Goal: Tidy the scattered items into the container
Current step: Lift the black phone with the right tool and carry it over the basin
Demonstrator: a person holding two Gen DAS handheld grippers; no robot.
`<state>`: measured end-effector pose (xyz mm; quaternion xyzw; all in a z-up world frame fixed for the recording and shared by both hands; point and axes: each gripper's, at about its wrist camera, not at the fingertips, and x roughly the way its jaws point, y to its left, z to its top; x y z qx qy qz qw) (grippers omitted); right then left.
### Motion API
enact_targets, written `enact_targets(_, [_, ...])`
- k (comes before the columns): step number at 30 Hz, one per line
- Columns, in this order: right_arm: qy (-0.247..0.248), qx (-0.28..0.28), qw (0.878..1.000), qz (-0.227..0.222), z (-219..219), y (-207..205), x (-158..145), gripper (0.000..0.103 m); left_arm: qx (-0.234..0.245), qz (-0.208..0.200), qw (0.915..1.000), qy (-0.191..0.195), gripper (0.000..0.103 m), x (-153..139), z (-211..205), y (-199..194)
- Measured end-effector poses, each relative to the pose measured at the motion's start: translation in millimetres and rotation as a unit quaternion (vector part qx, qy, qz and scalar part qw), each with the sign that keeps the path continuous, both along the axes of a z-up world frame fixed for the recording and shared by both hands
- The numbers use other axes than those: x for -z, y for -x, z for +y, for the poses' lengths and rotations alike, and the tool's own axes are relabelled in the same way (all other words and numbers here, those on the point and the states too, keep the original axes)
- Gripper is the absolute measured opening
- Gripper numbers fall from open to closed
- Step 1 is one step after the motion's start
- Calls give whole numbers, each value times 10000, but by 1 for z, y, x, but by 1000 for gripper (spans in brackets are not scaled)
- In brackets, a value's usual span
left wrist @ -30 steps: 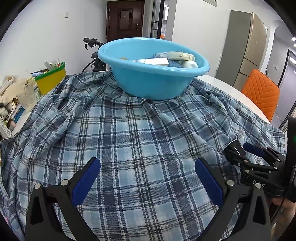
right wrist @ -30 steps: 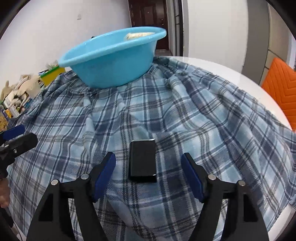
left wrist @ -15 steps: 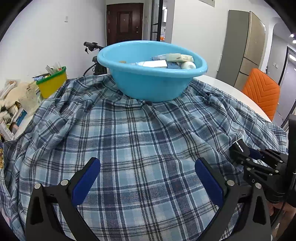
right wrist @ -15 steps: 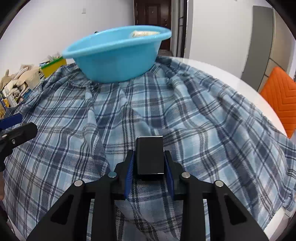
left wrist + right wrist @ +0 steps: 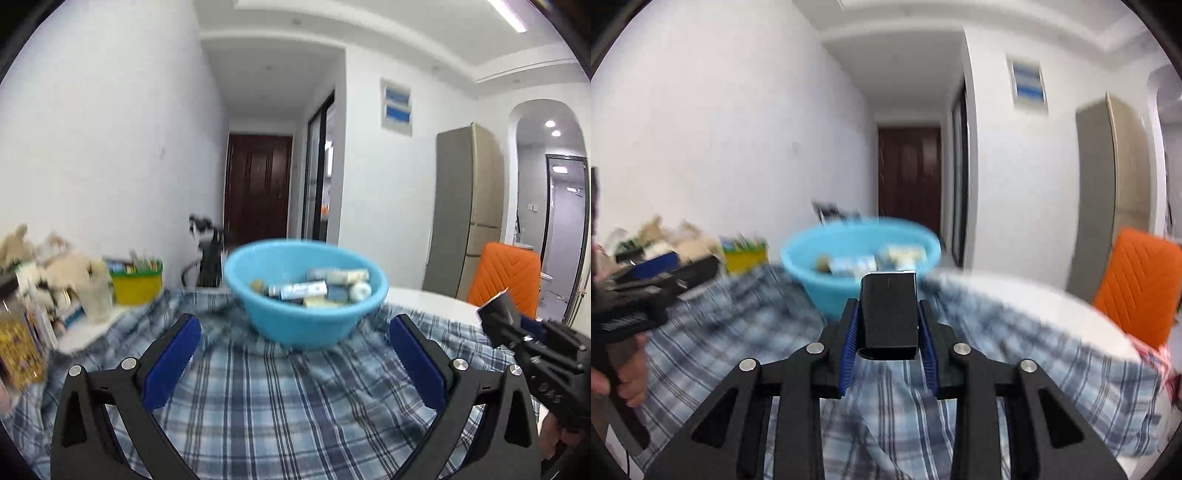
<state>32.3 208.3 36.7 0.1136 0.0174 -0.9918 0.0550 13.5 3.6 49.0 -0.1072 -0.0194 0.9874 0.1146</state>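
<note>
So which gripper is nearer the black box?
Right. The right gripper is shut on the black box; the left gripper is open, off to its left, apart.

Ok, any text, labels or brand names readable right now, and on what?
None can be read.
Tubes and packets in the blue basin: print blurred.
Black box in the right gripper: no visible marking.
Wall sign: blue bars only, no legible words.

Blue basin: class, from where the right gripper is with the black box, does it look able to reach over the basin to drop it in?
Probably yes. The right gripper, shut on the black box, faces the basin with only plaid cloth between; the left gripper sits open, off to the side.
</note>
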Motion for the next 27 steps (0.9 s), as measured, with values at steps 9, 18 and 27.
enact_targets(9, [-142, -280, 9989, 358, -25, -29, -10, 29, 10, -42, 9996, 263, 103, 5, 4, -12])
enact_targets(18, [-119, -294, 9995, 89, -32, -7, -16, 29, 83, -245, 9991, 332, 103, -4, 8, 2])
enact_targets(27, [-122, -171, 9998, -58, -22, 43, -34, 29, 229, -336, 9991, 77, 103, -27, 9, 56])
